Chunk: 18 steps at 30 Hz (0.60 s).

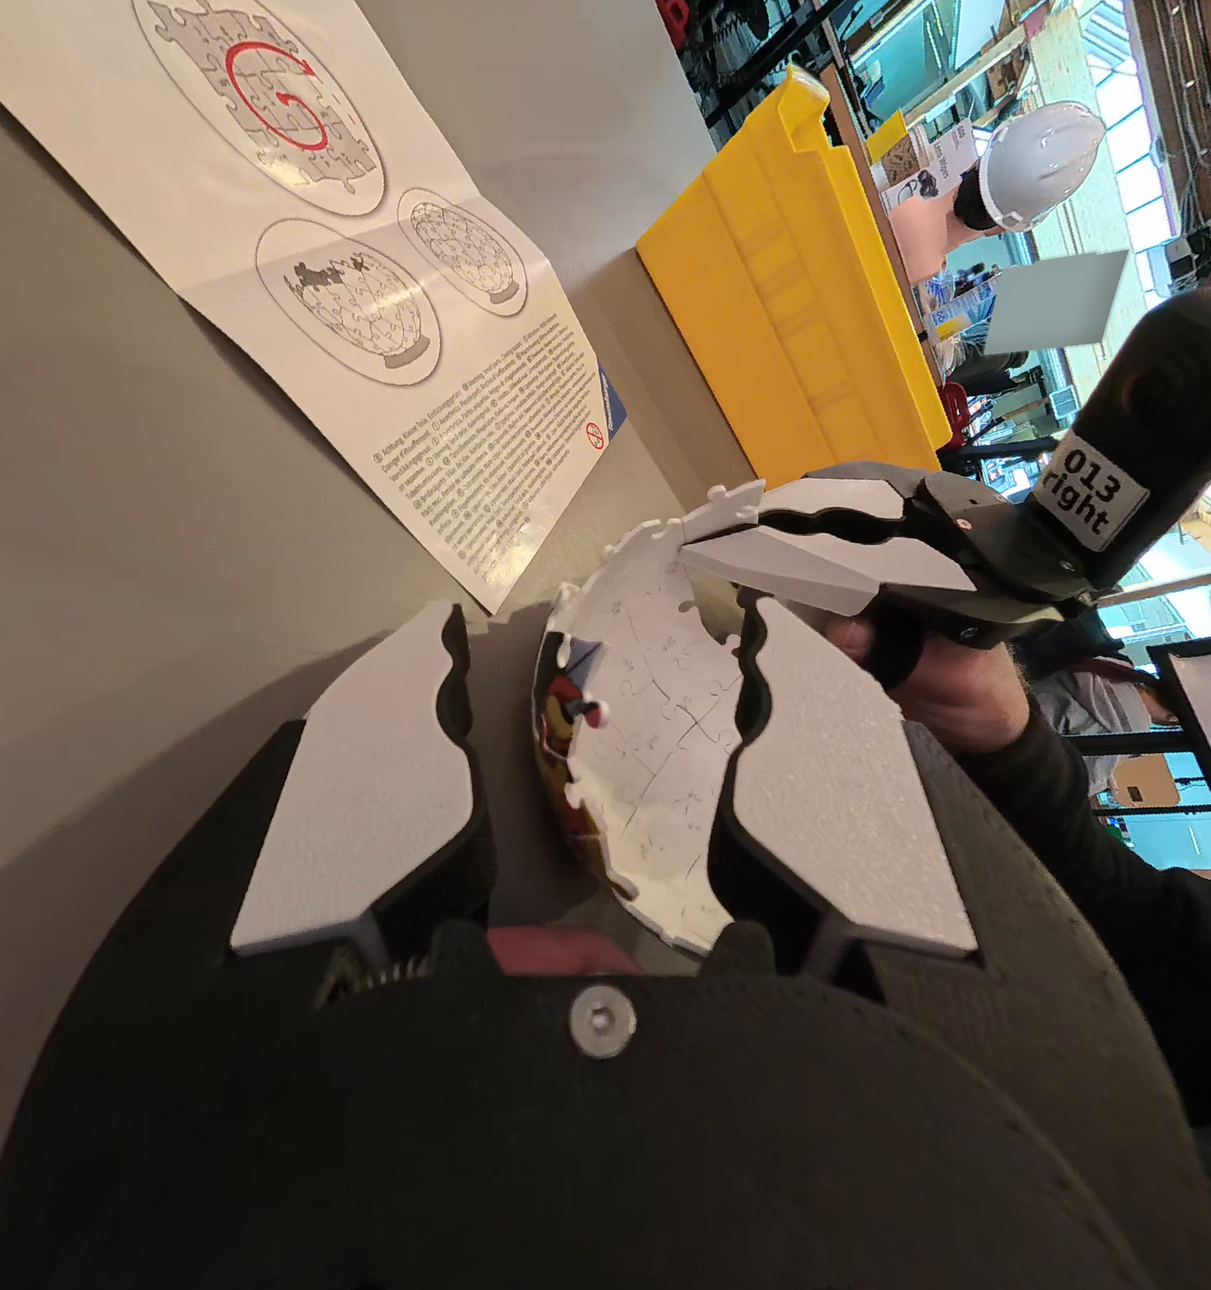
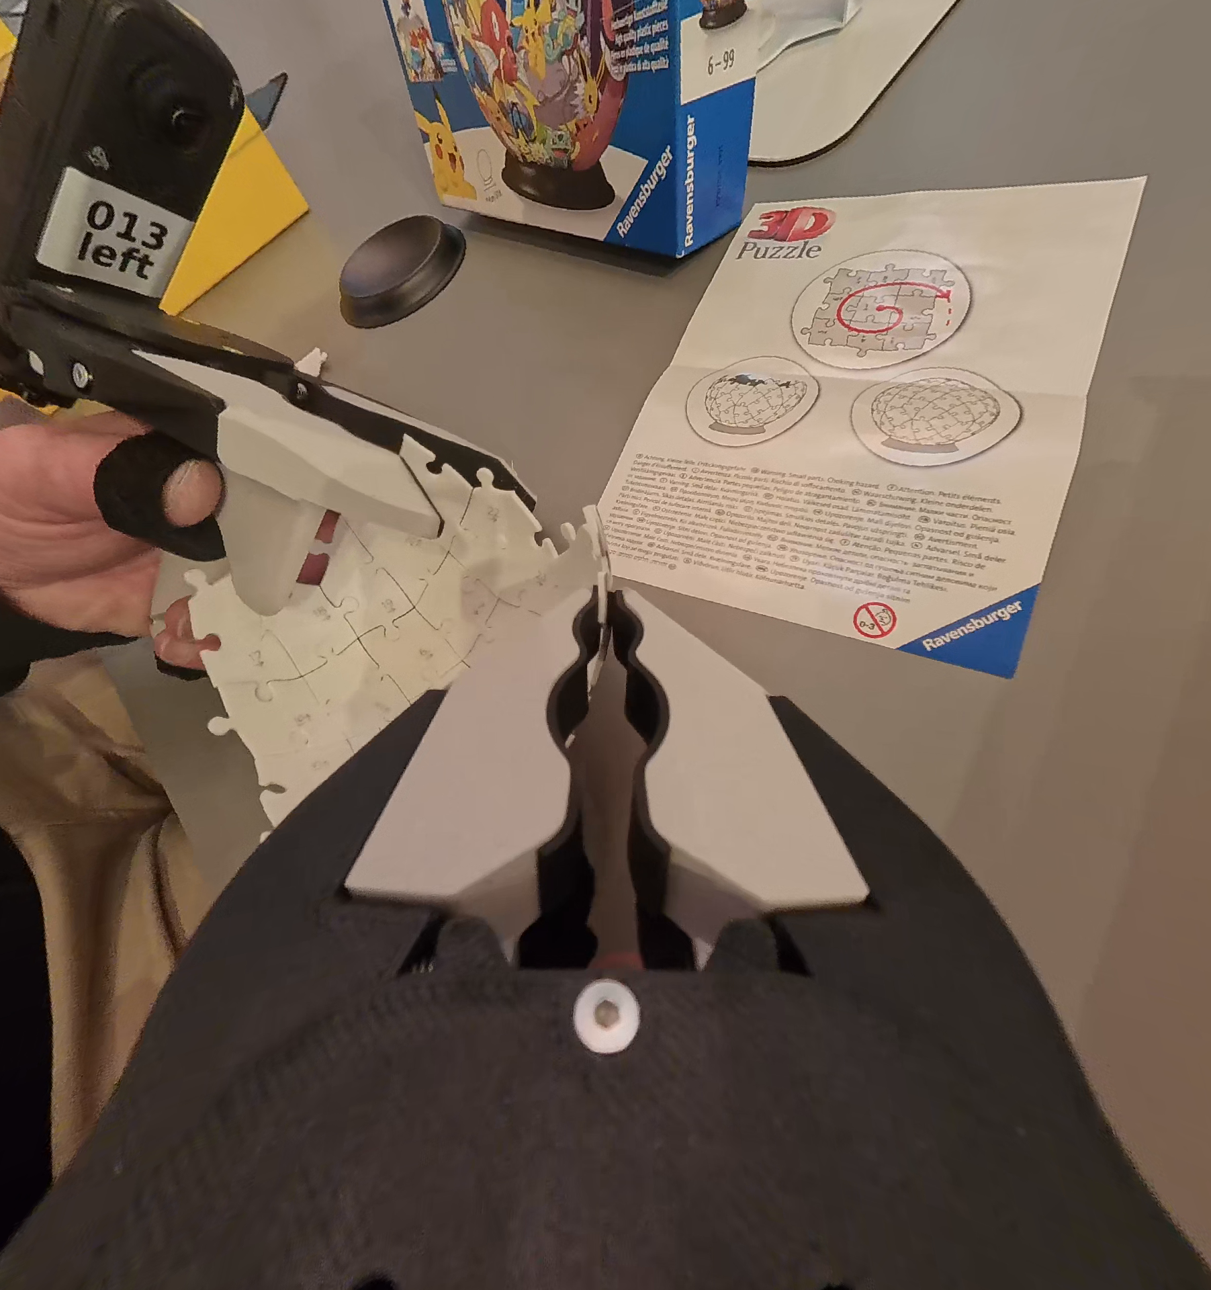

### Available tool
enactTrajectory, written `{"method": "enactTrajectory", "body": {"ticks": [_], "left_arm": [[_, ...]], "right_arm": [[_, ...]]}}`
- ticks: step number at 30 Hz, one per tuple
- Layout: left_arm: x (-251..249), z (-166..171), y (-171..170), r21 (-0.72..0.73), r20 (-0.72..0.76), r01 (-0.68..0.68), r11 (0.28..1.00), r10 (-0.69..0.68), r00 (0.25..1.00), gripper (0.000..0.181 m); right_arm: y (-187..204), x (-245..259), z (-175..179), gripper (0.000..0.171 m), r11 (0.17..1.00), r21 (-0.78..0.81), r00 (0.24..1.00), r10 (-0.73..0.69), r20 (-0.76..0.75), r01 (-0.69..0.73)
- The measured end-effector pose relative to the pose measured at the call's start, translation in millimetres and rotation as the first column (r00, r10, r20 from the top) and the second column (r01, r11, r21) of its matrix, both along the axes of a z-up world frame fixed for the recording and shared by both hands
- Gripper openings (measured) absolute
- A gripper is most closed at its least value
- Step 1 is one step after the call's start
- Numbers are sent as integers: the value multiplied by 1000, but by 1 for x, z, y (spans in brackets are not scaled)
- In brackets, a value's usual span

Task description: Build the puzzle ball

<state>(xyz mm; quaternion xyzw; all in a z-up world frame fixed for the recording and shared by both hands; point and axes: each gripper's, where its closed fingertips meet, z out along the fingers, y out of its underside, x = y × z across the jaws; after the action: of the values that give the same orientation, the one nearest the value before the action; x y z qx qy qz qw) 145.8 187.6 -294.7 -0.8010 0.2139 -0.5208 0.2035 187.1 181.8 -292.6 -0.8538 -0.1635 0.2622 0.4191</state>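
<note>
The partly built puzzle ball shell point(image 1: 658, 726) is white inside and coloured outside, and it is off the table. It sits between the wide-apart fingers of my left gripper point(image 1: 606, 614), against the right finger, with grey table showing between it and the left finger. A fingertip of the holding hand point(image 2: 170, 646) props its edge. My right gripper point(image 2: 606, 600) is shut on a white puzzle piece point(image 2: 597, 551) at the rim of the shell point(image 2: 351, 628). The left wrist view shows that gripper point(image 1: 686, 541) and piece point(image 1: 728, 499) at the shell's top.
The folded instruction sheet point(image 2: 867, 419) lies on the grey table point(image 2: 1112, 838) to the right. The blue puzzle box point(image 2: 574, 105) and black ball stand point(image 2: 400, 272) are behind it. A yellow bin point(image 1: 798, 279) stands at the table's far edge. A white board point(image 2: 833, 105) lies at the back. The left gripper's tips are roughly 5 cm from the right gripper's.
</note>
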Motion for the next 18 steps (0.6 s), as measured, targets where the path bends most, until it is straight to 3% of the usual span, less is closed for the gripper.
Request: {"method": "enactTrajectory", "body": {"ticks": [8, 18], "left_arm": [[2, -2, -6, -5, -4, 6, 1000, -6, 1000, 73], [-1, 1, -4, 3, 1, -4, 1000, 4, 1000, 73]], "right_arm": [[2, 1, -1, 1, 999, -36, 995, -41, -88, 38], [-2, 3, 7, 20, 1000, -11, 996, -19, -82, 18]]}}
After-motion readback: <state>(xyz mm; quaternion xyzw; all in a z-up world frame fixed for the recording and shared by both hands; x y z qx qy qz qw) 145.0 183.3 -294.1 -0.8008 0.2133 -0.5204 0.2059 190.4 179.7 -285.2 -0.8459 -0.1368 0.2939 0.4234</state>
